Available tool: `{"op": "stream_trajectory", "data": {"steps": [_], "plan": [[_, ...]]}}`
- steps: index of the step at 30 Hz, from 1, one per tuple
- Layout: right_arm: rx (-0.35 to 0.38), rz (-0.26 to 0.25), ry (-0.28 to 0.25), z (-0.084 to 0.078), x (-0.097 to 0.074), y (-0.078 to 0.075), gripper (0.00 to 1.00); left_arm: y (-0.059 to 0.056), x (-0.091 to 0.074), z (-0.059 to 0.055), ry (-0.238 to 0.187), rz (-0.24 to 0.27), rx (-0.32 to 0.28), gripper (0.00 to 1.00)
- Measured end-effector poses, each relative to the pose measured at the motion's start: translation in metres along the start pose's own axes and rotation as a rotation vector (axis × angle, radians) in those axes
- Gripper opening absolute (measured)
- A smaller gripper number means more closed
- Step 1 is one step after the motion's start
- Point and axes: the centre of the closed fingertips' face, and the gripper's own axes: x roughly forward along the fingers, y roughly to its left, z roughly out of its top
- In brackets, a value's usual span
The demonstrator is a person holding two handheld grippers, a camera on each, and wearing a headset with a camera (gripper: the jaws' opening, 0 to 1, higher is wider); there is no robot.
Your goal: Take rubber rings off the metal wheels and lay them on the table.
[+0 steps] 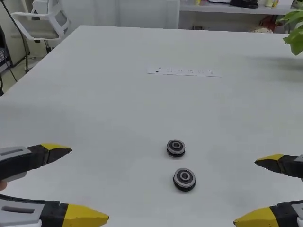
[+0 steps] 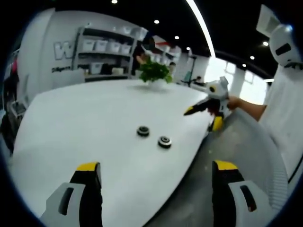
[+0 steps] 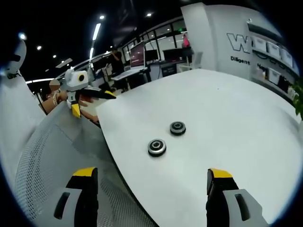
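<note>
Two metal wheels (image 1: 175, 148), rubber rings (image 1: 184, 188) still on, lie close together on the white worktop (image 1: 118, 94). The left gripper (image 1: 89, 185) and right gripper (image 1: 245, 191) flank them, fingers (image 1: 53, 152) spread and empty.

Wheels (image 1: 175, 148) shiny metal w/ matt black rubber rings (image 1: 184, 188); table (image 1: 118, 94) smooth matt.

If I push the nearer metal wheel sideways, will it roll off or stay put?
The nearer metal wheel lies flat, hub up, so it will probably slide, not roll. Being metal, it is likely stiff and heavy for its size. Its dark rubber ring may grip the table and resist the push.
</note>
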Motion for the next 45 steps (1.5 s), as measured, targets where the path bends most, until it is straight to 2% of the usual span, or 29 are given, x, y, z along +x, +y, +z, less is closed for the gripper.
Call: {"op": "stream_trajectory", "data": {"steps": [13,19,29,33,45], "plan": [[0.016,-0.006,-0.001,-0.005,-0.004,0.003,0.94,-0.001,-0.003,-0.004,-0.007,0.004,-0.011,0.97],[0.038,0.001,-0.028,-0.003,-0.006,0.003,0.95,-0.002,-0.004,-0.005,-0.002,0.000,-0.006,0.96],[0.042,0.007,-0.006,-0.009,-0.003,0.002,0.94,0.003,-0.004,-0.007,0.004,0.004,-0.008,0.96],[0.035,0.009,-0.004,-0.007,-0.002,0.001,0.94,0.001,-0.005,-0.005,0.003,0.001,-0.005,0.96],[0.024,0.021,-0.022,0.002,-0.002,0.001,0.92,-0.006,-0.004,0.012,-0.003,-0.020,0.054,0.96]]}}
